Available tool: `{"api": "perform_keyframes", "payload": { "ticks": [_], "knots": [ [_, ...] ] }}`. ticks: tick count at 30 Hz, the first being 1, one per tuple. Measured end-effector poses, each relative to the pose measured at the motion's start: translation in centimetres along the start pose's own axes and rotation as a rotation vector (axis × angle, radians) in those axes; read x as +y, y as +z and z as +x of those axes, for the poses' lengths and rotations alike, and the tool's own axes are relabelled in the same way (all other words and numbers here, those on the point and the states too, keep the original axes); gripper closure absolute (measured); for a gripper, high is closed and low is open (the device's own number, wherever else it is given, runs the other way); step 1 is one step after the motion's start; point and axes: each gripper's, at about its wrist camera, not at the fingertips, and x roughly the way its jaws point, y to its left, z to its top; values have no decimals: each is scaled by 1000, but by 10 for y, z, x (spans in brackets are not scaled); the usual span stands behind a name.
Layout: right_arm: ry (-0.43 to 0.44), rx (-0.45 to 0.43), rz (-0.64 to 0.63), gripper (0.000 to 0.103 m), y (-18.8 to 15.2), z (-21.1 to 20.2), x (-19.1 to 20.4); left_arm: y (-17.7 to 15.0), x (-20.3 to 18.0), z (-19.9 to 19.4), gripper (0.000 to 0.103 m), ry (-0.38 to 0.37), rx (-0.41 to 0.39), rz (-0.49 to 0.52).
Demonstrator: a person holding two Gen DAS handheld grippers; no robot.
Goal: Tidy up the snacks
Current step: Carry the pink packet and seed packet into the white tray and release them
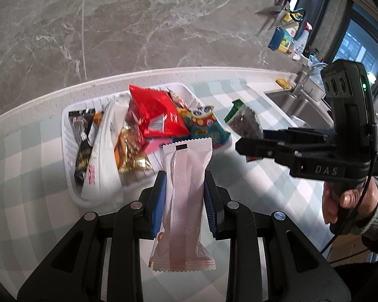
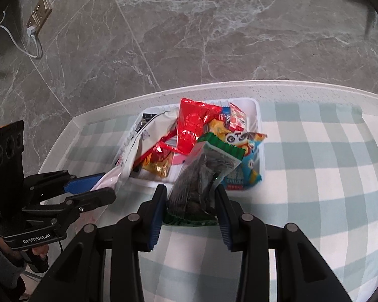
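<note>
Checked cloth (image 2: 315, 151) bears heaped tray (image 2: 258, 115) (contents overlapping).

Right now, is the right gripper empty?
No, the right gripper is shut on a green-topped packet of dark snacks.

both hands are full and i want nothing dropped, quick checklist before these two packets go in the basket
1. Left gripper shut on the white packet: ok.
2. Right gripper shut on the green-topped packet: ok.
3. Both packets lifted off the checked cloth: ok.
4. White basket within view of both grippers: ok.
5. Free space in the basket: not ok, snacks piled over the rim.
6. Grip firmness: cannot tell.
</note>
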Motion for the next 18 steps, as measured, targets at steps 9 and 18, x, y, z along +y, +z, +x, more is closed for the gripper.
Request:
{"api": "perform_keyframes", "payload": {
  "ticks": [9,18],
  "knots": [
    [1,8,-8,62,21,21,-4,27,15,17,77,17,-14,-25],
    [-8,18,-26,62,42,44,-9,48,32,37,77,50,-14,-39]
  ]
}}
